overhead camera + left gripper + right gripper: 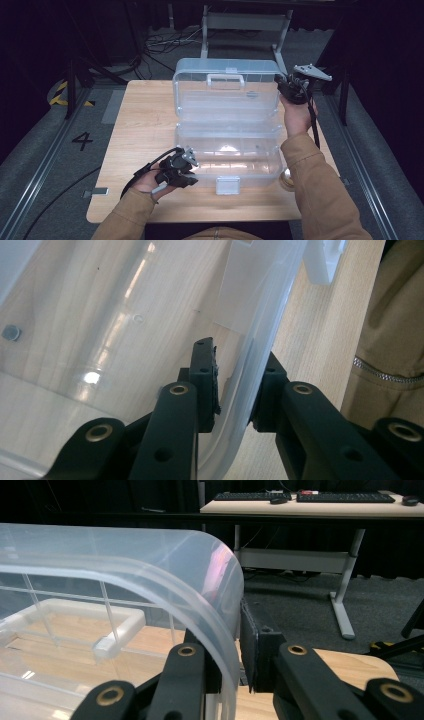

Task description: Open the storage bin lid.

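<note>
I take the clear plastic case [227, 132] as my landmark; it sits open at the middle of the wooden worktop [135, 125], base toward me and lid [226, 90] standing upright at its far side.

Left hand-held gripper [192, 175]: I see it at the case's near-left corner. In the left gripper view its jaws straddle the base's front wall [250, 385], one jaw inside the case and one outside. The gap is narrow. The outer jaw lies against the wall; the inner pad [207, 385] sits just beside it, and I cannot tell whether it touches, since the curved plastic blurs the contact line. I read this gripper as pinching the wall.

Right hand-held gripper [280, 82]: it is at the lid's upper right corner. In the right gripper view the lid's rounded edge [220, 610] passes between the jaws, which are nearly closed on it, one each side.

Limits of view: the case's front latch [228, 185] is cut off at the top edge of the left gripper view. The lid's handle [117, 625] appears through the plastic, distorted. A pale round object [286, 179] just off the case's near-right corner is partly covered by my right sleeve [320, 190]; I cannot identify it.
</note>
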A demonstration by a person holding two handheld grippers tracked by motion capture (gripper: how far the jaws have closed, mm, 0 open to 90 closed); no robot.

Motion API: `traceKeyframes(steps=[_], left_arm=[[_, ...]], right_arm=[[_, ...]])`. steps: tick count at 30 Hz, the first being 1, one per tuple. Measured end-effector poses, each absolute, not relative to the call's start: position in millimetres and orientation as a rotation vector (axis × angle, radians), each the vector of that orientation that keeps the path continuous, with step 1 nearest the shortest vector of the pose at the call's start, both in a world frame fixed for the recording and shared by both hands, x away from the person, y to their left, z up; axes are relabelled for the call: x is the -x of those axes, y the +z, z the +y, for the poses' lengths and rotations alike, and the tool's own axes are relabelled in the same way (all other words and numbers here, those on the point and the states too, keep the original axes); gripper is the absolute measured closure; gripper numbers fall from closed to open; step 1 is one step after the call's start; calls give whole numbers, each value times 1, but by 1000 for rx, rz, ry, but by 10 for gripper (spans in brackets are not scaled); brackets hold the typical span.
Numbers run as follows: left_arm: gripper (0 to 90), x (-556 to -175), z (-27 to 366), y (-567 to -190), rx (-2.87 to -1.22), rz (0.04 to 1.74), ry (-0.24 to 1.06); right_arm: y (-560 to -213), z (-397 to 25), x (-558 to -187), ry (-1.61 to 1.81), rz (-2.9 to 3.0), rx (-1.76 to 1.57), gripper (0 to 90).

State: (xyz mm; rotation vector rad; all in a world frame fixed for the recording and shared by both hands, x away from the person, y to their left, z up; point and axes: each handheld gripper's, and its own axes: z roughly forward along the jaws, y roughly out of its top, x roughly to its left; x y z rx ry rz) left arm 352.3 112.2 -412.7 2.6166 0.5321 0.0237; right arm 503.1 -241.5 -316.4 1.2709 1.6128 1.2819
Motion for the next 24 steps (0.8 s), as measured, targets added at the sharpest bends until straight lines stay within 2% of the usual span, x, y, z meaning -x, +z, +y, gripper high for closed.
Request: traceKeyframes(steps=[24], left_arm=[[766,-350,114,-415,-2572,525,31]], right_arm=[[-323,-241,-531,1244,1643,-1263,815]])
